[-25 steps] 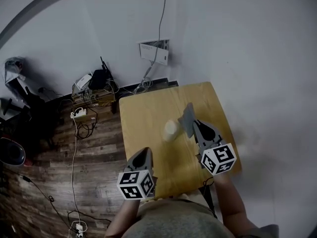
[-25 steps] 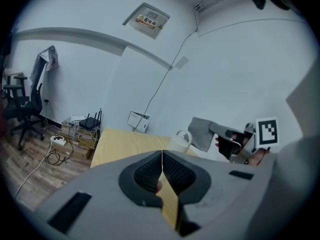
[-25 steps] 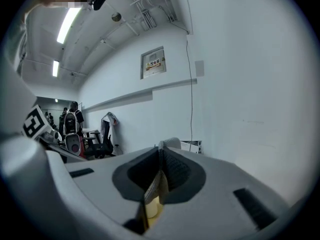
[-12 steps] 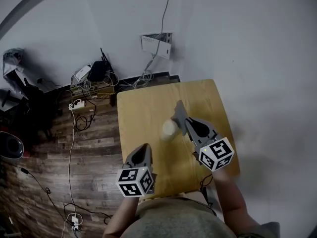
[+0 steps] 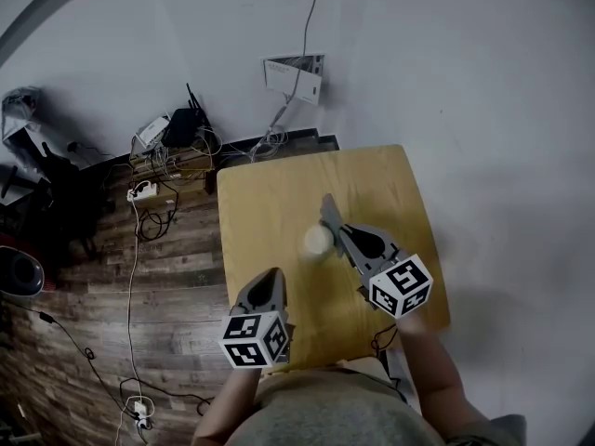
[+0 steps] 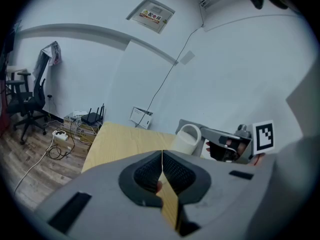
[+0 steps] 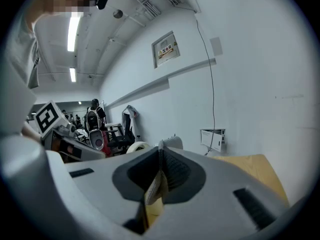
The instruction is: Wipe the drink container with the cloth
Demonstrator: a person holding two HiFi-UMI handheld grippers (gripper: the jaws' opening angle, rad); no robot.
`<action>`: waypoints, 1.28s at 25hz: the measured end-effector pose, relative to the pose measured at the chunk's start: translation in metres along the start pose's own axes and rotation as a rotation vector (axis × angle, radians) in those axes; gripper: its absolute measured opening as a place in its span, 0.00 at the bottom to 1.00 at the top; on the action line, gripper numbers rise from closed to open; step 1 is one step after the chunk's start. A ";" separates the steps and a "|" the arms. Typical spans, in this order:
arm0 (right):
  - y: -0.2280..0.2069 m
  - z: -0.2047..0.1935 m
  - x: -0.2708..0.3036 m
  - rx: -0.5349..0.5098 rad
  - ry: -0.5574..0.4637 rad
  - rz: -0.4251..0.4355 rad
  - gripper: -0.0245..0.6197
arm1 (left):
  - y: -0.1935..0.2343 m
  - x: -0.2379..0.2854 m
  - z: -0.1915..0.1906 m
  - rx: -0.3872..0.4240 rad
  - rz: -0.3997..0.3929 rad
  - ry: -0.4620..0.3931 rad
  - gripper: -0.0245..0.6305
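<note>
**A:** Where's the drink container?

**B:** The white drink container stands upright near the middle of the table, slightly right of centre, with its open top facing up.

**A:** And the cloth?

**B:** The grey cloth is pinched in the right gripper, whose jaws are closed on a fold of it. The free end stands at the container's far right side. It's right up against it, though I can't tell whether they touch.

**A:** What about the other one?

**B:** The left gripper sits over the table's near left part, apart from the container. Its jaws are pressed together with nothing between them.

**A:** What's the surface like?

**B:** It's a light wooden top, squarish with rounded corners, and only the container stands on it.

**A:** And the room?

**B:** A white wall fills the far and right sides. On it is a wall box with a cable running up from it. A sign hangs high on the wall.

**A:** And to the left?

**B:** There's a dark wood-plank floor. At the foot of the wall lie a router and a power strip among loose cables. An office chair stands at the far left.
</note>
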State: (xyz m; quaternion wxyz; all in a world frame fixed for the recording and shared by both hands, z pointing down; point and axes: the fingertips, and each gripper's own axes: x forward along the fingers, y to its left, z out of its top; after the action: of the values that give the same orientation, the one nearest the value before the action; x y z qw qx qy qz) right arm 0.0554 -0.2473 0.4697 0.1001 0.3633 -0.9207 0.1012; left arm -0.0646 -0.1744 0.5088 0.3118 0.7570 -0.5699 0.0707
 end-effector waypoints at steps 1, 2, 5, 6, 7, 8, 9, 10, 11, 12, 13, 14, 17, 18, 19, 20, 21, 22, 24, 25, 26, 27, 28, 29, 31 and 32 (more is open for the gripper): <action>0.000 -0.004 0.001 0.000 0.007 0.003 0.05 | 0.000 0.001 -0.001 0.000 -0.001 0.002 0.04; -0.001 -0.007 0.002 0.001 0.014 0.006 0.05 | -0.001 0.001 -0.003 0.000 -0.001 0.004 0.04; -0.003 -0.019 0.004 0.006 0.040 0.012 0.05 | -0.003 0.003 -0.004 0.001 -0.006 0.007 0.04; -0.003 -0.023 0.005 0.009 0.049 0.014 0.05 | -0.004 0.004 -0.005 0.002 -0.008 0.008 0.04; -0.004 -0.027 0.006 0.011 0.057 0.016 0.05 | -0.004 0.004 -0.005 0.004 -0.009 0.009 0.04; -0.004 -0.031 0.006 0.012 0.066 0.018 0.05 | -0.005 0.005 -0.005 0.005 -0.010 0.009 0.04; -0.004 -0.034 0.007 0.013 0.074 0.019 0.05 | -0.005 0.005 -0.005 0.006 -0.011 0.009 0.04; -0.003 -0.038 0.008 0.015 0.081 0.018 0.05 | -0.005 0.005 -0.005 0.006 -0.012 0.009 0.04; -0.003 -0.041 0.008 0.018 0.088 0.016 0.05 | -0.004 0.004 -0.005 0.007 -0.013 0.009 0.04; -0.003 -0.044 0.009 0.021 0.096 0.013 0.05 | -0.003 0.003 -0.004 0.007 -0.014 0.010 0.04; -0.003 -0.047 0.010 0.024 0.104 0.010 0.05 | -0.003 0.002 -0.004 0.008 -0.013 0.011 0.04; -0.004 -0.050 0.011 0.026 0.113 0.008 0.05 | -0.003 0.002 -0.003 0.008 -0.013 0.012 0.04; -0.006 -0.061 0.012 0.030 0.140 0.005 0.05 | -0.002 0.000 -0.003 0.005 -0.009 0.011 0.04; -0.006 -0.065 0.013 0.032 0.149 0.004 0.05 | -0.002 0.000 -0.003 0.005 -0.008 0.011 0.04; -0.007 -0.069 0.015 0.034 0.158 0.002 0.05 | -0.002 0.000 -0.003 0.004 -0.007 0.010 0.04; -0.008 -0.074 0.016 0.036 0.167 -0.001 0.05 | -0.002 0.001 -0.004 0.005 -0.006 0.010 0.04; -0.009 -0.079 0.017 0.038 0.177 -0.003 0.05 | -0.002 0.001 -0.004 0.005 -0.006 0.010 0.04; -0.010 -0.084 0.018 0.039 0.188 -0.006 0.05 | -0.002 0.001 -0.005 0.006 -0.006 0.009 0.04; -0.009 -0.094 0.020 0.041 0.209 -0.012 0.05 | -0.002 0.001 -0.005 0.006 -0.007 0.005 0.04; -0.008 -0.099 0.021 0.041 0.218 -0.017 0.05 | -0.001 0.000 -0.005 0.006 -0.008 0.003 0.04; -0.008 -0.102 0.021 0.041 0.226 -0.023 0.05 | -0.002 -0.001 -0.005 0.006 -0.009 0.002 0.04; -0.008 -0.105 0.022 0.043 0.232 -0.030 0.05 | -0.002 -0.002 -0.005 0.005 -0.009 0.002 0.04; -0.008 -0.108 0.022 0.045 0.237 -0.038 0.05 | -0.002 -0.003 -0.005 0.004 -0.009 0.002 0.04; -0.007 -0.110 0.022 0.046 0.242 -0.046 0.05 | -0.002 -0.004 -0.005 0.003 -0.009 0.003 0.04; -0.007 -0.115 0.023 0.047 0.252 -0.061 0.05 | -0.002 -0.006 -0.005 0.002 -0.009 0.003 0.04; -0.007 -0.117 0.023 0.047 0.256 -0.068 0.05 | -0.002 -0.007 -0.005 0.002 -0.009 0.003 0.04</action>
State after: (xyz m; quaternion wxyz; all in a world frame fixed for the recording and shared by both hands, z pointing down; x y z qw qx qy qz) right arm 0.0567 -0.2365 0.5889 0.2114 0.3806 -0.8850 0.1648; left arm -0.0638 -0.1653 0.5086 0.3121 0.7596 -0.5661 0.0708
